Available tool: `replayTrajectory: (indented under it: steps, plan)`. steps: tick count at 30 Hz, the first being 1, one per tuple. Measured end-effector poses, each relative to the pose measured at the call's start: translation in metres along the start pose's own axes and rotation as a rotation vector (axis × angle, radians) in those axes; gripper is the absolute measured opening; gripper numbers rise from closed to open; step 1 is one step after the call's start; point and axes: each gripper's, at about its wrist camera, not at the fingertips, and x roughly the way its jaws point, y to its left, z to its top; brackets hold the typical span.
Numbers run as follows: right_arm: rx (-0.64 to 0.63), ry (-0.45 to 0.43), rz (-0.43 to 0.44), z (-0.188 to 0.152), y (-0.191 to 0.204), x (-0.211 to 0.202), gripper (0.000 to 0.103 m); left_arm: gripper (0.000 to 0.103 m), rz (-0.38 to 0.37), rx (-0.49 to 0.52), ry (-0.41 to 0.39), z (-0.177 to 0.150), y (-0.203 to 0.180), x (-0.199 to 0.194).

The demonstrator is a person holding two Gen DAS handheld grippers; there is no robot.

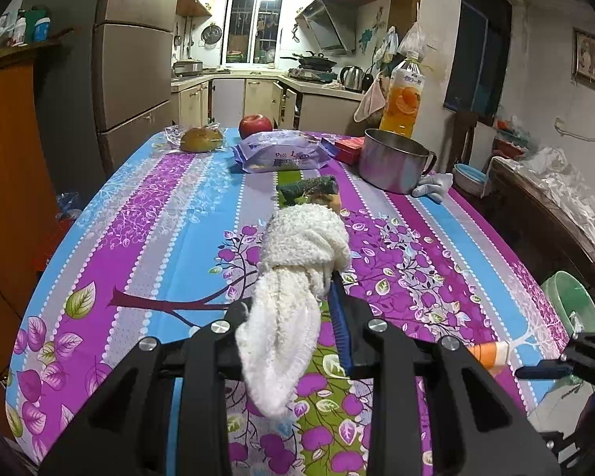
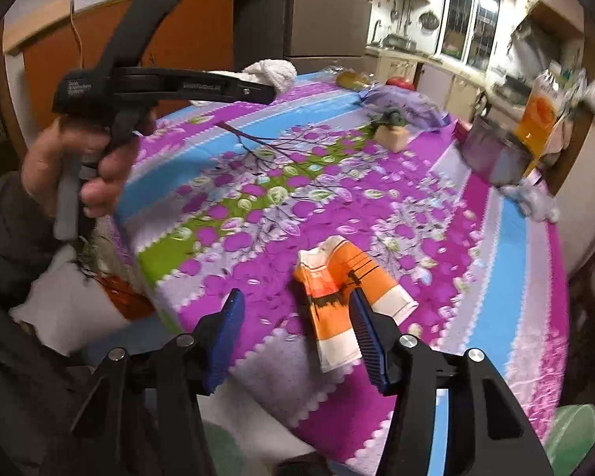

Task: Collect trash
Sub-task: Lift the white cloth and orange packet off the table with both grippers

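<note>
A white towel (image 1: 297,273) is pinched in the left claw (image 1: 297,305), its jaws nearly closed on the cloth, which bulges forward at the centre of the left wrist frame and trails back toward the camera. The right claw (image 2: 297,333) is seen with its jaws standing well apart (nothing is pressed between the blue pads (image 2: 224,337)). A crumpled orange-and-white wrapper (image 2: 345,297) lies flat on the floral surface (image 2: 258,182) at the lower centre of the right wrist frame, between the spread fingers and touching neither that can be told; the same wrapper is glimpsed at the lower right of the left wrist frame. A sponge (image 1: 309,188) and a steel pot (image 1: 394,160) are seen just above centre. A hand (image 2: 75,170) gripping the left tool is shown at the left of the right wrist frame.
</note>
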Motion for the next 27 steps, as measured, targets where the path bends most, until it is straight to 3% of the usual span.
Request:
replayTrajectory:
  steps: [3, 9, 19, 22, 24, 27]
  plan:
    - [0.079, -0.048, -0.002, -0.001, -0.017, -0.006, 0.054, 0.028, -0.006, -0.005, 0.008, -0.002, 0.001, 0.001]
    - [-0.074, 0.030, 0.050, -0.007, 0.014, 0.015, 0.046, 0.029, -0.017, -0.008, 0.014, -0.006, -0.004, 0.003]
    - [-0.048, 0.057, -0.050, -0.009, 0.007, 0.053, 0.027, 0.029, -0.024, 0.014, 0.043, -0.019, -0.016, 0.013]
    - [-0.011, 0.032, -0.077, -0.012, 0.004, 0.053, 0.023, 0.029, -0.020, 0.027, 0.037, -0.022, -0.021, 0.013]
    - [0.023, 0.005, -0.105, -0.014, 0.000, 0.051, 0.012, 0.029, -0.012, 0.035, 0.029, -0.025, -0.024, 0.012]
    - [0.095, -0.057, -0.132, -0.011, -0.008, 0.041, 0.006, 0.029, 0.002, 0.045, 0.011, -0.026, -0.028, 0.007]
